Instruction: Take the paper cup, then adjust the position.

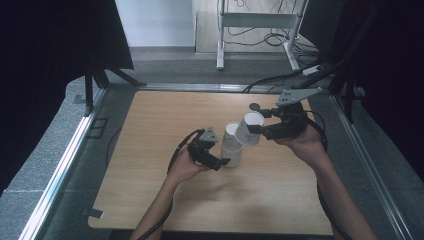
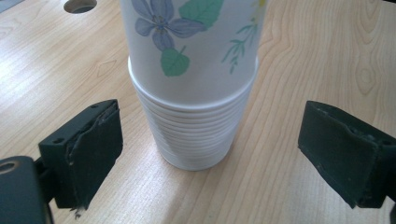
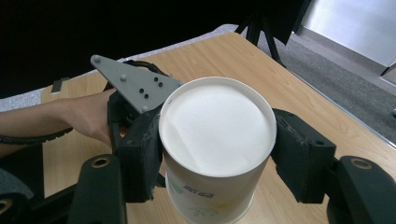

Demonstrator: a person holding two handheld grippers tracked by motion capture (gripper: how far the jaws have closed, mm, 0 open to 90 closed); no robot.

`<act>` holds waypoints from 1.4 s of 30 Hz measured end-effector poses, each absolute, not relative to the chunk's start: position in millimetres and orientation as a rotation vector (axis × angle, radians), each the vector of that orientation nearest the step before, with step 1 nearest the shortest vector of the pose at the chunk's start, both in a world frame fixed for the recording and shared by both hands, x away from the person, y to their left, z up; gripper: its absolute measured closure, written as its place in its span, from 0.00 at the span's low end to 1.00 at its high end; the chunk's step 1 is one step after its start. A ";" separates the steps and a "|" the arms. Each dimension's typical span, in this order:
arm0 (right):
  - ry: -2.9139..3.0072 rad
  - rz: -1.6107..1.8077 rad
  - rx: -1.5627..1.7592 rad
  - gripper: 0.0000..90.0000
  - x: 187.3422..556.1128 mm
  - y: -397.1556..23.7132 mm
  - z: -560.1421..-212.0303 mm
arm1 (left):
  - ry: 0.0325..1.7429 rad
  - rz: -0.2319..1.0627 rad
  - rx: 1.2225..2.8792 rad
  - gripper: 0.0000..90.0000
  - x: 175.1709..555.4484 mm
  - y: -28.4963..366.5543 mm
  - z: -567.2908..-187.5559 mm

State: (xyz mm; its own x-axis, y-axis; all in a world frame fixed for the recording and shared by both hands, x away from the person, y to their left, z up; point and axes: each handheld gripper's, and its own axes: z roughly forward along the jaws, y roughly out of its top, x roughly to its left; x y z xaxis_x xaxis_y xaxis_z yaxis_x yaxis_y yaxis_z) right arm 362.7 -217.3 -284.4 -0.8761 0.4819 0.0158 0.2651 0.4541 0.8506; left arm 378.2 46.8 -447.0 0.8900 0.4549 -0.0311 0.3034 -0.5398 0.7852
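Light wood table (image 1: 150, 200), grey carpet and dark curtains around. We see a stack of white floral paper cups (image 1: 231, 150) upside down mid-table, left gripper (image 2: 208, 154) spread around it, not touching. Right gripper (image 3: 217, 154) pinches one cup (image 3: 217, 140) beside the stack's top.

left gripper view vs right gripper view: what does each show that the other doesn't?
Left gripper view: the stack of paper cups upside down on the table, flower print, left gripper jaws open either side, not touching. Right gripper view: a single cup clamped in the right gripper, its white base facing the camera. Both: the wooden tabletop.
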 end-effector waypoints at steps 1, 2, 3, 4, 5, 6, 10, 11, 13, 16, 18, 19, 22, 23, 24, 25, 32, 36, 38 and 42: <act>2.478 1.386 0.645 0.41 360.5 -218.1 -285.2 | 0.544 0.219 2.177 0.07 377.3 47.3 -447.2; 2.478 1.386 0.645 0.41 360.5 -218.1 -285.2 | 0.542 0.221 2.180 0.07 376.3 48.1 -447.2; 2.479 1.387 0.642 0.41 359.2 -218.6 -285.8 | 0.544 0.217 2.176 0.07 375.4 48.7 -447.3; 2.480 1.386 0.641 0.41 357.9 -219.2 -286.4 | 0.543 0.215 2.175 0.07 374.4 49.6 -447.2; 2.481 1.386 0.636 0.41 355.3 -220.5 -288.0 | 0.544 0.217 2.176 0.07 373.4 50.5 -447.1; 2.481 1.386 0.636 0.41 355.3 -220.5 -288.0 | 0.543 0.217 2.175 0.07 372.4 51.4 -447.1; 2.482 1.394 0.634 0.41 350.1 -223.9 -291.7 | 0.543 0.216 2.174 0.07 368.0 55.3 -446.0; 2.483 1.399 0.633 0.41 348.7 -224.6 -292.7 | 0.544 0.216 2.173 0.07 366.7 56.0 -446.0; 2.484 1.400 0.627 0.41 345.5 -225.3 -294.8 | 0.541 0.213 2.172 0.07 364.6 57.2 -446.3; 2.490 1.407 0.607 0.41 338.7 -225.1 -299.5 | 0.537 0.209 2.171 0.07 361.5 57.8 -447.1; 2.490 1.409 0.605 0.41 337.6 -224.9 -300.3 | 0.536 0.208 2.172 0.07 359.8 57.8 -447.5; 2.493 1.408 0.598 0.41 336.4 -225.0 -301.2 | 0.535 0.208 2.174 0.07 358.8 57.9 -447.5; 2.495 1.412 0.592 0.41 332.7 -224.8 -304.8 | 0.531 0.209 2.172 0.07 355.7 58.3 -447.6; 2.495 1.414 0.591 0.41 331.6 -224.8 -306.3 | 0.532 0.210 2.171 0.07 354.6 58.4 -447.5; 2.496 1.411 0.588 0.41 330.7 -225.0 -307.8 | 0.531 0.210 2.170 0.07 353.5 58.5 -447.5; 2.497 1.415 0.585 0.41 329.8 -225.4 -309.4 | 0.527 0.210 2.173 0.07 352.4 58.9 -447.4; 2.500 1.426 0.584 0.41 323.2 -228.0 -322.3 | 0.521 0.203 2.170 0.07 345.1 60.2 -449.8; 2.500 1.431 0.589 0.41 320.8 -229.4 -329.9 | 0.523 0.202 2.167 0.07 341.3 62.4 -451.7; 2.502 1.433 0.600 0.41 320.3 -231.1 -334.7 | 0.521 0.195 2.162 0.07 339.2 64.2 -452.5; 2.503 1.443 0.615 0.41 320.2 -233.1 -342.8 | 0.515 0.185 2.156 0.06 335.9 65.9 -453.1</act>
